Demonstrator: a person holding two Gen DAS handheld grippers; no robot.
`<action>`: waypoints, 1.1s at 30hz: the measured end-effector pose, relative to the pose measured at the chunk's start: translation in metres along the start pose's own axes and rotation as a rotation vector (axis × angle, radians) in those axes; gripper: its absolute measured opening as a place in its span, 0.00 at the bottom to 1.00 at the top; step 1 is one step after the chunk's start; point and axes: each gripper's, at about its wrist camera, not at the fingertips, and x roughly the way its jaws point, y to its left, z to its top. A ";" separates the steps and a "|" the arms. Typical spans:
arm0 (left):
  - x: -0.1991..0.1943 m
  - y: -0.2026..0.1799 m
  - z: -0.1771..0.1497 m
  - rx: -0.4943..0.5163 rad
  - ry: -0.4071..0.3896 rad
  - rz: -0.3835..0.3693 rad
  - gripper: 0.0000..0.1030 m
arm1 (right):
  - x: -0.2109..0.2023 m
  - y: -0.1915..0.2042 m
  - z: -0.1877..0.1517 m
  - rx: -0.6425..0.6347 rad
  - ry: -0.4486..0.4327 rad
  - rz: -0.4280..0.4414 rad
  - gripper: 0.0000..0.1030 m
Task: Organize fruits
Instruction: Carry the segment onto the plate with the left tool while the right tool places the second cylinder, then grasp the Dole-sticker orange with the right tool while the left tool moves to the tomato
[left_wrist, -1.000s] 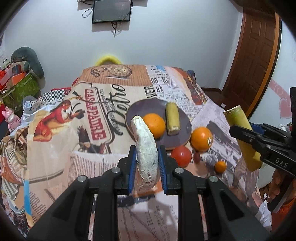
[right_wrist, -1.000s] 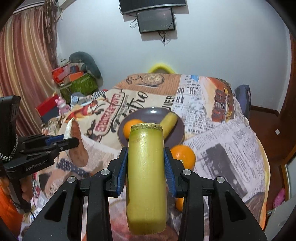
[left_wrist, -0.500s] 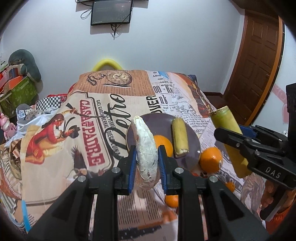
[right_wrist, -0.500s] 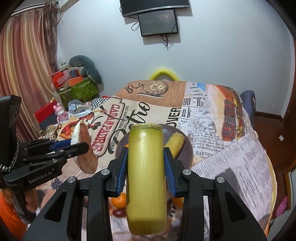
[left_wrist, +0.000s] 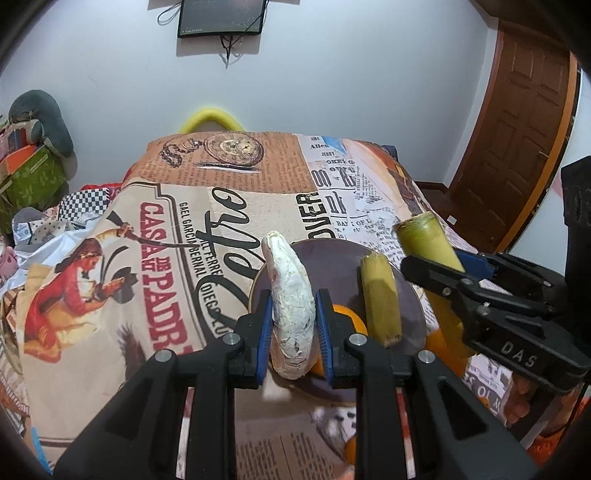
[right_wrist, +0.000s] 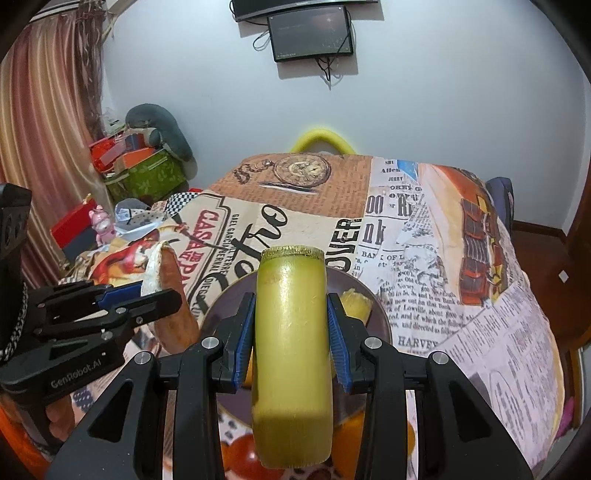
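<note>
The left gripper (left_wrist: 292, 325) is clenched on a curved white-and-brown fruit wedge (left_wrist: 290, 306), held upright above the near left rim of the dark plate (left_wrist: 332, 258). Just right of it, the right gripper (right_wrist: 291, 336) clamps a yellow-green cane segment (right_wrist: 291, 354) over the plate's right side. A shorter cane piece (left_wrist: 380, 299) lies on the plate between the two grippers, beside an orange (left_wrist: 345, 314) partly hidden behind the left fingers. The plate sits on a newsprint-patterned tablecloth (left_wrist: 166, 258).
</note>
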 end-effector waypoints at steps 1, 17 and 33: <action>0.005 0.002 0.002 -0.010 0.005 -0.002 0.22 | 0.005 -0.001 0.001 0.001 0.007 0.002 0.33; 0.043 -0.006 0.013 0.004 0.048 -0.019 0.24 | 0.057 -0.010 -0.006 -0.004 0.144 -0.019 0.33; 0.015 -0.010 0.002 0.007 0.044 -0.003 0.27 | 0.016 -0.016 -0.011 -0.011 0.089 -0.042 0.33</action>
